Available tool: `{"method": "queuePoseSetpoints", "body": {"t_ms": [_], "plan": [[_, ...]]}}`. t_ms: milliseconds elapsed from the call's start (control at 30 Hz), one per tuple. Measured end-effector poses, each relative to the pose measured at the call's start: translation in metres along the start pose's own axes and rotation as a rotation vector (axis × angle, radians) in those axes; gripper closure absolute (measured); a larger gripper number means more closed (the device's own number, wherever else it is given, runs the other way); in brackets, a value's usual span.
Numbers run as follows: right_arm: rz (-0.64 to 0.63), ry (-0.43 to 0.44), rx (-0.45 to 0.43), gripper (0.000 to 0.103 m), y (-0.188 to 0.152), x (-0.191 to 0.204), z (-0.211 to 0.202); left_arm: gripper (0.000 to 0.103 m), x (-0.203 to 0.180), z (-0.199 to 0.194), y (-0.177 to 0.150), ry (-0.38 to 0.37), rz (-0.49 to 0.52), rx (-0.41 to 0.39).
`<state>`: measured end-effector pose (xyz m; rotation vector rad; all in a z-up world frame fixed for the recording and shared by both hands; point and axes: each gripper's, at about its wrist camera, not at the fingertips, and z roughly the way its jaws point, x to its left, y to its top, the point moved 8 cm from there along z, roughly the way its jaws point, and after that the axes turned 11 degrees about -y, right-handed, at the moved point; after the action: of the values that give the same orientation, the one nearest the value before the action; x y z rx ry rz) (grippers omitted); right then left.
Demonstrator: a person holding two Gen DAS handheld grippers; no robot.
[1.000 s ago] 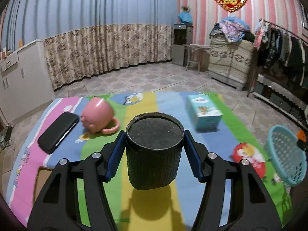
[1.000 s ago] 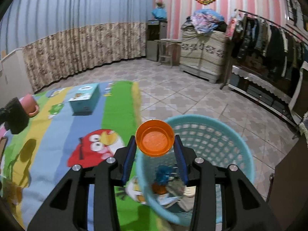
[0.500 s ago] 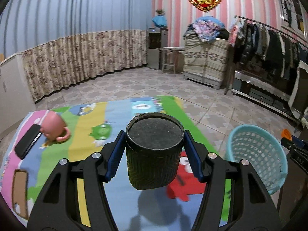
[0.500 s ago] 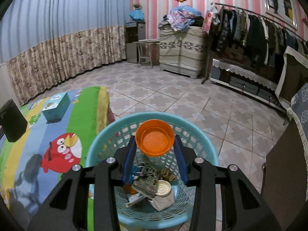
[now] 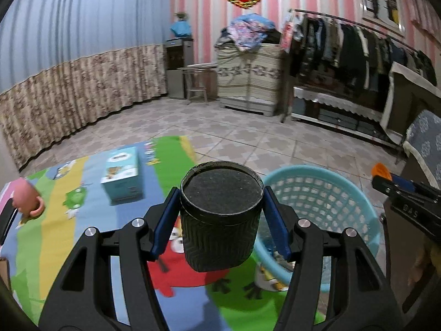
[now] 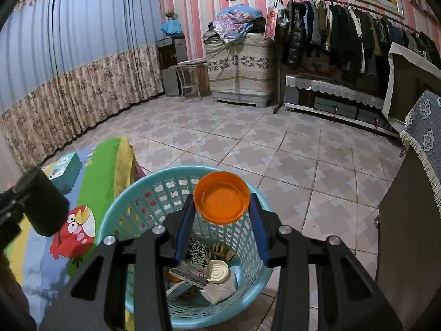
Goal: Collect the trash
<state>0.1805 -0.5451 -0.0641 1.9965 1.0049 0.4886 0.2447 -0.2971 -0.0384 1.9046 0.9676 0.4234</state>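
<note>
The left gripper (image 5: 220, 218) has its fingers clamped on a black ribbed cup (image 5: 220, 220), with the teal basket (image 5: 325, 193) just beyond to the right. The right gripper's (image 6: 222, 220) fingers pinch an orange lid (image 6: 222, 201) directly above that basket's trash (image 6: 209, 270).

Pink mug (image 5: 27, 200) and blue box (image 5: 122, 173) on the cartoon mat (image 5: 82, 234) (both well apart)

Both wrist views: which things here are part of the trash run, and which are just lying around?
Part of the job:
- black cup in left gripper
- orange lid in right gripper
- blue basket with trash inside

Lying about:
- tissue box
- pink mug
- cartoon mat
</note>
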Motion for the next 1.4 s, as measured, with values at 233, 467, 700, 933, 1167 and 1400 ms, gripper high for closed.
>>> {"method": "queuePoseSetpoints", "body": {"t_ms": [233,467,700,933,1167,1400], "plan": [[0.026,-0.012,0.021,0.063,-0.002,-0.007,0.006,0.044,-0.032,0.025,0.002,-0.061,0.021,0.025],[0.062,-0.023,0.023,0.063,-0.002,-0.018,0.009,0.044,-0.061,0.044,0.009,-0.100,0.065,0.028],[0.063,-0.023,0.030,0.063,-0.004,-0.019,0.011,0.041,-0.071,0.059,0.013,-0.131,0.065,0.034],[0.056,-0.020,0.042,0.063,-0.011,-0.015,0.018,0.020,-0.055,0.053,0.018,-0.070,0.063,0.006],[0.028,-0.011,0.042,0.063,-0.013,-0.003,0.020,0.011,-0.029,0.035,0.022,-0.018,0.052,-0.025],[-0.006,0.020,0.047,0.063,-0.013,0.020,0.027,0.007,-0.004,0.015,0.017,0.014,0.022,-0.039]]}}
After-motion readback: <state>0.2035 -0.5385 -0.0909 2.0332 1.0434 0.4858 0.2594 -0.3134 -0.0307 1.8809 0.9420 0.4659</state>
